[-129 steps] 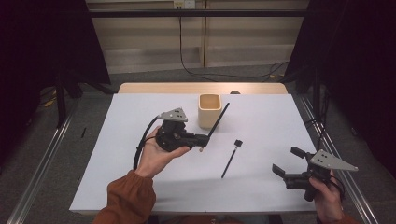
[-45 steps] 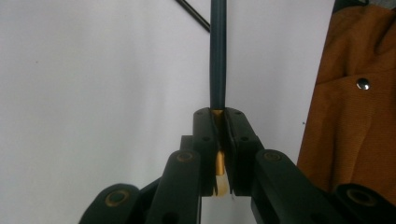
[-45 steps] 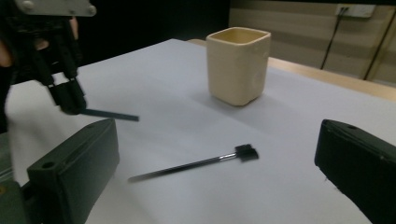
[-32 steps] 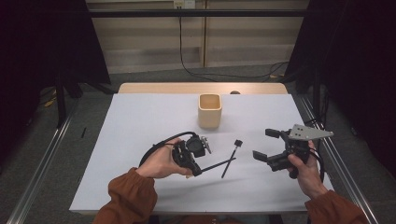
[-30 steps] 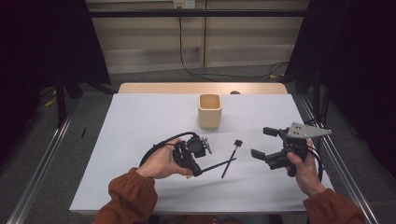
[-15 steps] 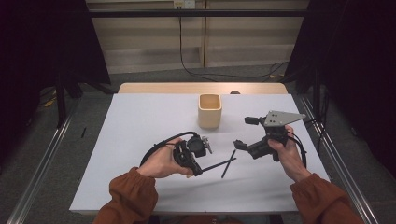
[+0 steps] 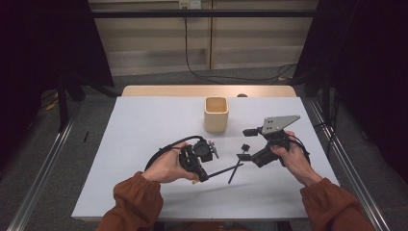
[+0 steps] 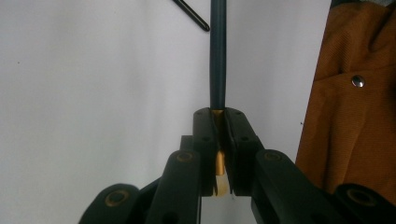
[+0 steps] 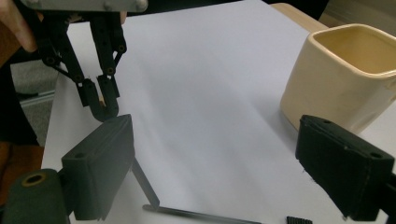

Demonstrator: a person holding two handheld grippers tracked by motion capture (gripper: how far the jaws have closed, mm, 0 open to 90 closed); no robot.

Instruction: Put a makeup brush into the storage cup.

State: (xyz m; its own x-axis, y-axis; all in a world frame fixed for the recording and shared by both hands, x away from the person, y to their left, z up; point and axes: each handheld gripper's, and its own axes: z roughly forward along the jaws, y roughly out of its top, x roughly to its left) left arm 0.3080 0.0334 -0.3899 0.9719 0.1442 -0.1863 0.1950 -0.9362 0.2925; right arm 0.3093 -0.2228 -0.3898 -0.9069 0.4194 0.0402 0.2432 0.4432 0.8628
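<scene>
A: What has the left tongs [image 7: 204, 177] got hold of?

B: A thin dark stick [image 7: 225, 170], a brush or pen by the look of it. The tongs are pinched tight on its yellowish end [image 8: 220, 168], and the rest juts out low over the white bench [image 7: 144, 125], in front of the cream cup [image 7: 216, 113].

A: And the other one?

B: The right tongs [image 7: 247, 144] stand wide apart with nothing between them; they have just been closing a little. They hover over a second stick [image 7: 236, 169] with a small square head [image 7: 245, 147], which lies flat on the bench just beside the first one's tip.

A: How will that one handle?

B: Light and stiff, I'd judge, and smooth enough to roll or twist in a loose pinch. Lying flat, it leaves little to get under. I'd take it across the shaft near the head, where it may be thicker, and squeeze gently but fully.
</scene>
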